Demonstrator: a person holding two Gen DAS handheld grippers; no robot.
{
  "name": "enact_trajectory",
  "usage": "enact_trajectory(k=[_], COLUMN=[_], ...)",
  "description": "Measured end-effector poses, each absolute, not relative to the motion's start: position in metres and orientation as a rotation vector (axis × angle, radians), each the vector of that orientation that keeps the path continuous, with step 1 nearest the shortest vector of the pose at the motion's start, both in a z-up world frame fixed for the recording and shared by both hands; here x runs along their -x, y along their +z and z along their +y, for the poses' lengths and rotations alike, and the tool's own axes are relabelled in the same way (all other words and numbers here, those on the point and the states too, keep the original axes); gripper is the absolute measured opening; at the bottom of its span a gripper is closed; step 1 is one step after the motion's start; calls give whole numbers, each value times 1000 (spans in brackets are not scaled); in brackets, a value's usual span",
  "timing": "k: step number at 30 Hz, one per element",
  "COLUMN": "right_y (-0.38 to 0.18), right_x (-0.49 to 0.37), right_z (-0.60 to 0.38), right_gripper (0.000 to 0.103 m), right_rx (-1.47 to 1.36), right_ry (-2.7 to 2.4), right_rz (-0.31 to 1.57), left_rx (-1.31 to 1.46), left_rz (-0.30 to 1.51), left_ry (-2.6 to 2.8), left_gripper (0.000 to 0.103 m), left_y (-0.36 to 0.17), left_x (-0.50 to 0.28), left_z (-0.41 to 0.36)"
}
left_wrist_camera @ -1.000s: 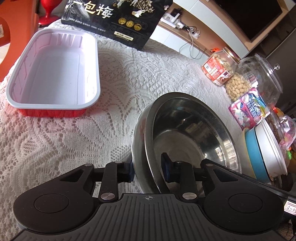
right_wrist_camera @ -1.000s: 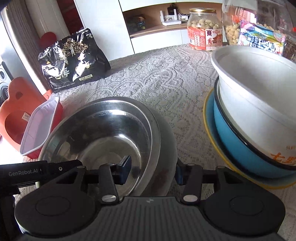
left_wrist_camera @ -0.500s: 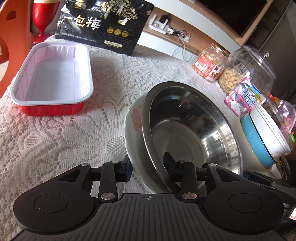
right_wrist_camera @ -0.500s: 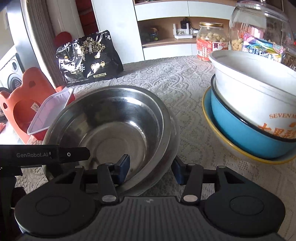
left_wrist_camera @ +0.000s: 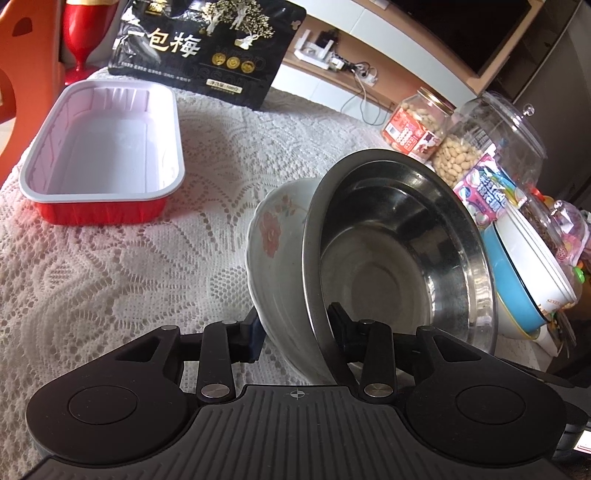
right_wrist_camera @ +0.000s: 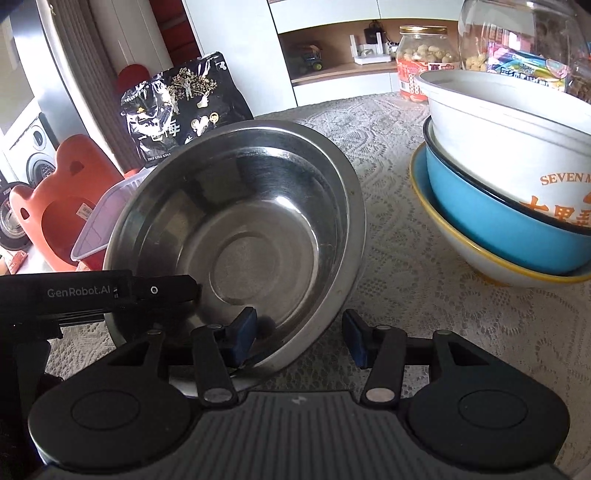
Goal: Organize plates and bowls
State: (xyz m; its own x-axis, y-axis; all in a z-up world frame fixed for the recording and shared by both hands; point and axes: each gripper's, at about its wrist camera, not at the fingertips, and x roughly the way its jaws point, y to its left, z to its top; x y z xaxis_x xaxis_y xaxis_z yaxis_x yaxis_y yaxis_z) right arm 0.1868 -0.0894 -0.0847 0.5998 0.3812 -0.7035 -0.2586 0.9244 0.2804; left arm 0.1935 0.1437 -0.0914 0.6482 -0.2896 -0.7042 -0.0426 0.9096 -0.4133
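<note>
Two bowls sit nested near the middle of the lace cloth (left_wrist_camera: 110,277): a steel bowl (left_wrist_camera: 406,266) inside a white floral bowl (left_wrist_camera: 273,236).

In the left wrist view, a red tray (left_wrist_camera: 99,197) with a white inside lies at 10 o'clock, well apart from the bowls. A red goblet (left_wrist_camera: 83,33) stands past it at 11 o'clock. A black bag (left_wrist_camera: 207,48) leans at 12 o'clock. The nested pair fills the centre and looks tipped toward 3 o'clock. At 6 o'clock the left gripper (left_wrist_camera: 295,328) straddles both rims, one finger outside the floral bowl and the other inside the steel bowl. Its jaws are opening with both walls between them. The pads lie close against those walls, and whether they press cannot be told. A nut jar (left_wrist_camera: 417,125) and a clear jar (left_wrist_camera: 498,140) stand at 2 o'clock. A stack with a blue bowl (left_wrist_camera: 513,291) stands at 3 o'clock, just beside the steel bowl.

In the right wrist view, an orange chair (right_wrist_camera: 74,192) shows at 9 o'clock, off the table. The left gripper's black body crosses the steel bowl's rim at 8 o'clock. At 6 o'clock the right gripper (right_wrist_camera: 299,336) has its jaws apart across the near rim. One finger is inside the bowl, and the other stands clear of the outer wall, so nothing is clamped. The stack rises at 3 o'clock: a yellow-rimmed bowl (right_wrist_camera: 480,258) at the bottom, the blue bowl in it, and a white bowl (right_wrist_camera: 509,147) on top.
</note>
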Motion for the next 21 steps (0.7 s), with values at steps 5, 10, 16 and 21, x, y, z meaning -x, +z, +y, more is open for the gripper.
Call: enact_trajectory(k=[5, 10, 16, 21], right_y=[-83, -84, -83, -84], right_x=[-185, -188, -198, -207], right_z=[-86, -84, -85, -88], right_gripper=[44, 44, 44, 44], right_rx=[-143, -135, -144, -164], right_ry=[414, 410, 383, 370], right_rz=[848, 852, 866, 871], left_rx=[416, 396, 397, 376], left_rz=[861, 861, 857, 849], left_ry=[-138, -140, -157, -163], left_gripper=[39, 39, 39, 40], left_y=[-91, -90, -91, -92], left_x=[-194, -198, -212, -215], left_z=[144, 141, 140, 136])
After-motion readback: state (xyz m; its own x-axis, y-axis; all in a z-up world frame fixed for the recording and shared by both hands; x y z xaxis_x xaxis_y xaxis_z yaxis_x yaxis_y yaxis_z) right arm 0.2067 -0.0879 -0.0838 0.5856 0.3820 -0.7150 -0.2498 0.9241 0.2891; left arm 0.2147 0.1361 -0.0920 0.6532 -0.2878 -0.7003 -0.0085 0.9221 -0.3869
